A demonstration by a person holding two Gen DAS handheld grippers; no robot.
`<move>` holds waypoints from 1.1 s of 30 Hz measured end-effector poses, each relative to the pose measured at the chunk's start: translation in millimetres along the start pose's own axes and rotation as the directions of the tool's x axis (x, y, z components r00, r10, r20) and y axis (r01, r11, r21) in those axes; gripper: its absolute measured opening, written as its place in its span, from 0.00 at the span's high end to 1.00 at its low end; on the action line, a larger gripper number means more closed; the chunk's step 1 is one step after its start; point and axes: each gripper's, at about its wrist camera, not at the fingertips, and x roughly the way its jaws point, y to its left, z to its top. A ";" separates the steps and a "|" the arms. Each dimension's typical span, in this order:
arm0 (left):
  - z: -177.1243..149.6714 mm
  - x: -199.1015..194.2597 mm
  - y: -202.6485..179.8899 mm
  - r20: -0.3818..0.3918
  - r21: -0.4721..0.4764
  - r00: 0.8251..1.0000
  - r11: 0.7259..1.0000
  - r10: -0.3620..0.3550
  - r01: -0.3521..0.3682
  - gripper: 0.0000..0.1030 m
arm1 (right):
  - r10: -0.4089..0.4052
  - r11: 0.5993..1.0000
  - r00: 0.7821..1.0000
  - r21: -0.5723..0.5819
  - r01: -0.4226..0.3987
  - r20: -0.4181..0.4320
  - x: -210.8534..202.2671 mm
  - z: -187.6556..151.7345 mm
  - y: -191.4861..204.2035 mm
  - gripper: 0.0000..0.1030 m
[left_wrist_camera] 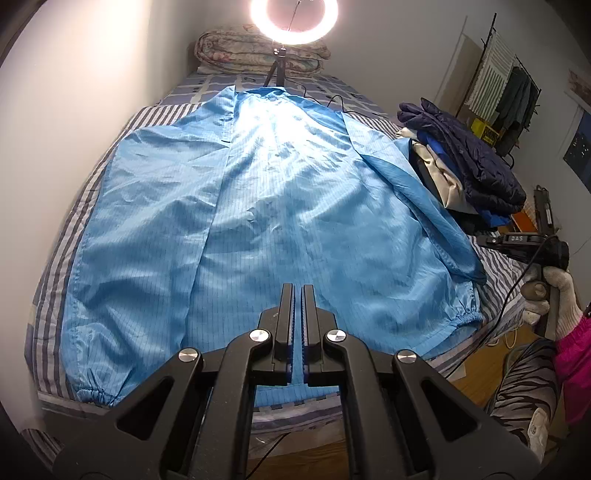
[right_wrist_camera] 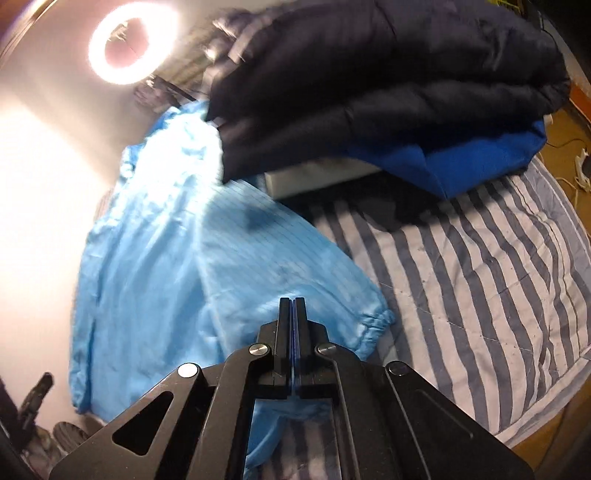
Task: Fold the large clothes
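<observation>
blue coat (left_wrist_camera: 266, 206) flat on striped bed (left_wrist_camera: 59, 266), long axis running away toward ring light (left_wrist_camera: 291, 18), hem nearest. left gripper (left_wrist_camera: 297, 291) clenched, empty, above hem centre. right gripper (right_wrist_camera: 292, 304) clenched, nothing visibly pinched, over right sleeve cuff (right_wrist_camera: 373, 325). right nearer that sleeve; likely sleeve fold inward first.

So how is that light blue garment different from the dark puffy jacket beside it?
The light blue garment lies spread flat and open across the striped bed; the dark puffy jacket is folded and sits on top of a pile. The blue garment is thin, shiny and finely gridded, while the jacket is thick and quilted. The blue one covers far more of the bed. Both rest on the same bed.
</observation>
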 end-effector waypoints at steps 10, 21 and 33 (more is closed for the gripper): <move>-6.3 4.0 0.0 -0.017 -0.011 1.000 1.000 -0.009 0.008 1.00 | -0.093 0.990 0.994 0.105 0.098 -0.050 12.6 5.7 -49.5 0.52; 0.6 7.3 -2.7 -0.017 -0.006 1.000 1.000 -0.020 0.020 1.00 | -0.137 0.990 0.991 -0.037 0.137 -0.007 8.0 3.0 -19.9 0.95; 12.9 8.4 3.6 -0.004 -0.075 0.996 0.993 -0.094 0.093 1.00 | -0.001 0.901 0.958 -0.415 0.125 0.287 -98.6 -35.2 117.7 0.95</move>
